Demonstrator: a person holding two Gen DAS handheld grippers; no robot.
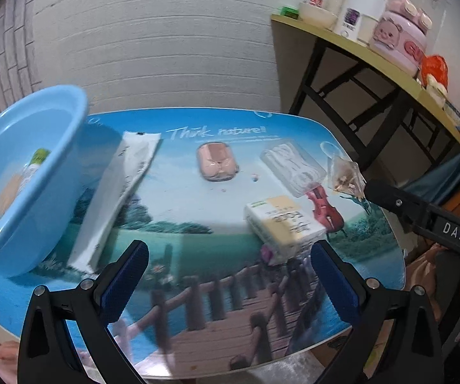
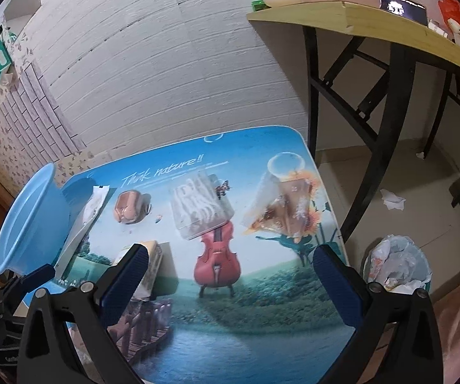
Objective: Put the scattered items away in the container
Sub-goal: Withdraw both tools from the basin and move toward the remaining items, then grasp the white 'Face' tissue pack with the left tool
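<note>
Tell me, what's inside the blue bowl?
In the left wrist view, the blue basin holds a tube with a green end, blurred, plus something pale orange beside it. Its near wall hides the rest of the bottom.

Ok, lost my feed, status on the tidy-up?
Both claws, left and right, open, empty. Blue basin holds one item; five on table. Yellow box nearest, path unobstructed.

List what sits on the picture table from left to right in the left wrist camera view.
Blue basin → long white packet → pink earbud case → yellow and white box → clear triangular snack bag. The clear plastic case overlaps the box's span, so I left it out.
</note>
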